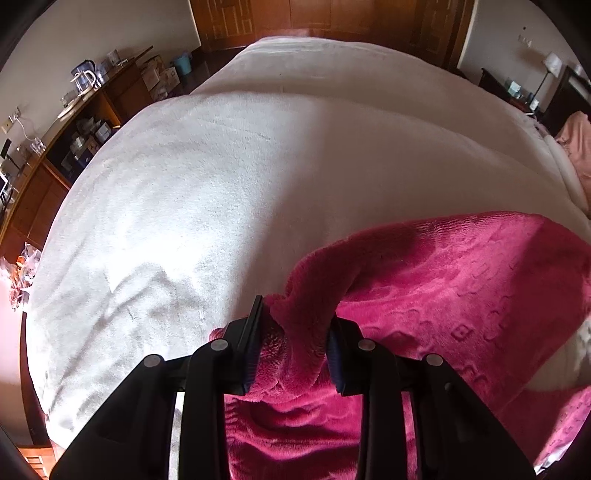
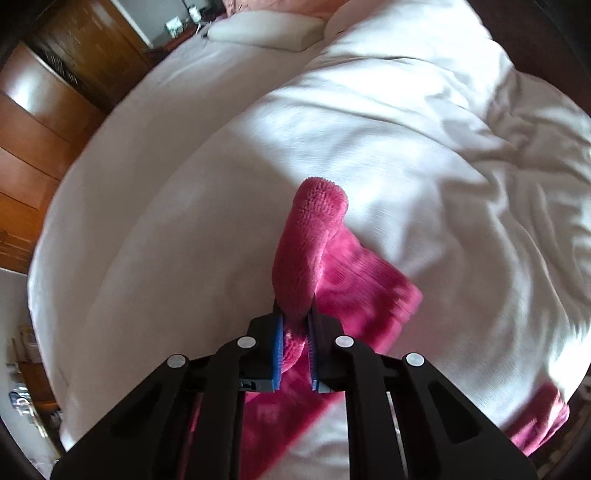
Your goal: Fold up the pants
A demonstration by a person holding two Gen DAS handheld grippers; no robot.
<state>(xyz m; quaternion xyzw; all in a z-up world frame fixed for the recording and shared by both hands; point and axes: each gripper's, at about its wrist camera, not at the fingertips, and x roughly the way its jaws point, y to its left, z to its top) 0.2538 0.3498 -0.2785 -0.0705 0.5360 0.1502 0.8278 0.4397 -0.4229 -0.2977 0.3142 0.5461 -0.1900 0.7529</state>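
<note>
Left tongs [image 1: 295, 332] and right tongs [image 2: 295, 332] each pinching bunched pink fleece pants [image 1: 443, 295] above white bed [image 1: 221, 184].

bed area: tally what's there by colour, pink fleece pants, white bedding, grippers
pink: 1, the fleece pants
white: 2, the bed cover and the pillow
black: 2, the left gripper and the right gripper, both shut on the pants
total: 5

A white-covered bed [image 1: 221, 177] carries the magenta fleece pants [image 1: 461, 288] and a pillow [image 2: 266, 29].
</note>
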